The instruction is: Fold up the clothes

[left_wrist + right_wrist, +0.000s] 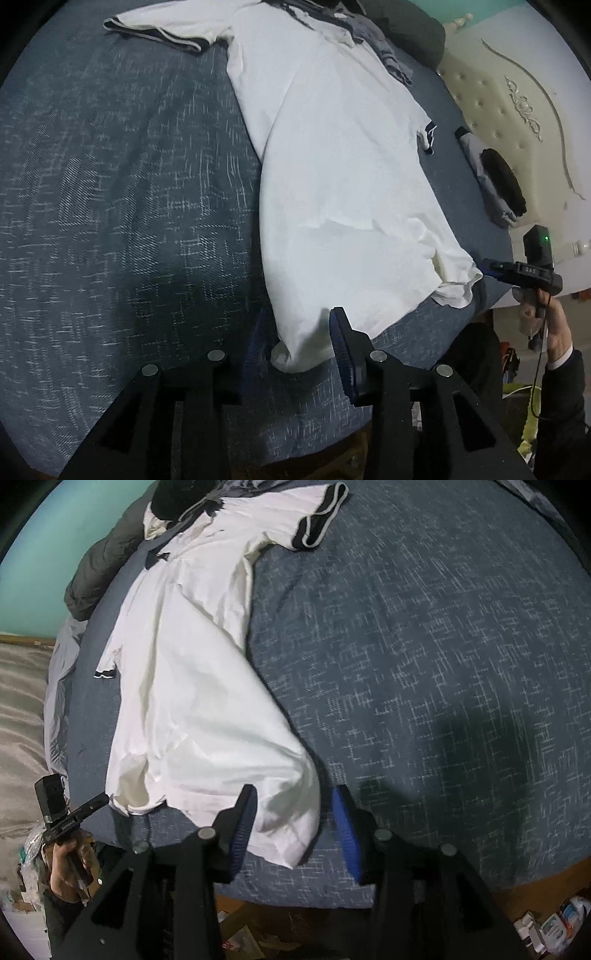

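White polo shirt (332, 177) folded lengthwise on a bed.
The shirt lies on the blue bedspread (110, 192), hem at the bed's near edge. Left claw (295, 343) and right claw (291, 823) stand open, one hem corner between each pair of pads, ungripped.

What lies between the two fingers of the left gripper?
In the left wrist view, the bottom corner of the white shirt lies between the open left gripper fingers, on the blue bedcover.
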Demonstrator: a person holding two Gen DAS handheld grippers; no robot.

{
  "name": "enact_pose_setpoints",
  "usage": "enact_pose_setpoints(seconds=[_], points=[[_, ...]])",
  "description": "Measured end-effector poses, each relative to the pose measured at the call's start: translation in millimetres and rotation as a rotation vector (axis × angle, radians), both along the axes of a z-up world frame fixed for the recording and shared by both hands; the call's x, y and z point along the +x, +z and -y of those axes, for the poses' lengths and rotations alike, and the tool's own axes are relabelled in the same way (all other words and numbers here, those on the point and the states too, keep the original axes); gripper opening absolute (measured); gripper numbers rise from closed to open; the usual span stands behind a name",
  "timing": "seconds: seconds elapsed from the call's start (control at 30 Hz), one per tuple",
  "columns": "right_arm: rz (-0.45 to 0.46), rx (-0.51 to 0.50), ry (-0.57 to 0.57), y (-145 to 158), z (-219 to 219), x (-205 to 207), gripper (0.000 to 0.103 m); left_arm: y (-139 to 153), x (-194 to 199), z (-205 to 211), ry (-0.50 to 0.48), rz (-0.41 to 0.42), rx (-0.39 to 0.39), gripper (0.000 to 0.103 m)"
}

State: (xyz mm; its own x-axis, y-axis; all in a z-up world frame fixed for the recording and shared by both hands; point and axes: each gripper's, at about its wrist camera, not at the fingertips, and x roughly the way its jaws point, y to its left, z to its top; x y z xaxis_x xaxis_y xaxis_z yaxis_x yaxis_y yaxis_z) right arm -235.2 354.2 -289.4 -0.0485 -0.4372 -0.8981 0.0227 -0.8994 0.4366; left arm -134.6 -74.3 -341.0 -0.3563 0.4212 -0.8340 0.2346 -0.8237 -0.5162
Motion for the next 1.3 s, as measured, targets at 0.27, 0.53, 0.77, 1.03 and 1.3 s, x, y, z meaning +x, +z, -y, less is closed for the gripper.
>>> enact_pose_setpoints(seconds=[0.27,0.53,0.77,1.03,1.3], points=[[0.050,-0.034,-0.001,-22.5,9.5,-0.3,0.043,-1.8,0.4,-1.8,-0.004,-0.020,0.009,0.005],[-0.051,-0.035,0.039,-4.1,12.7,1.2,0.005,36.2,6.0,14.6,-0.015,-0.067,-0.050,0.003],[-0.197,-0.058,0.006,60.1,-20.6,-2.4,0.004,85.0,19.6,39.5,0.004,-0.119,-0.111,0.003],[-0.251,-0.033,0.020,88.9,-35.0,11.5,0.004,100.7,35.7,44.6,-0.019,-0.117,-0.149,0.003],[-0.126,0.003,0.064,25.5,-22.6,30.9,0.004,50.8,41.2,36.0,-0.031,-0.017,-0.150,0.003]])
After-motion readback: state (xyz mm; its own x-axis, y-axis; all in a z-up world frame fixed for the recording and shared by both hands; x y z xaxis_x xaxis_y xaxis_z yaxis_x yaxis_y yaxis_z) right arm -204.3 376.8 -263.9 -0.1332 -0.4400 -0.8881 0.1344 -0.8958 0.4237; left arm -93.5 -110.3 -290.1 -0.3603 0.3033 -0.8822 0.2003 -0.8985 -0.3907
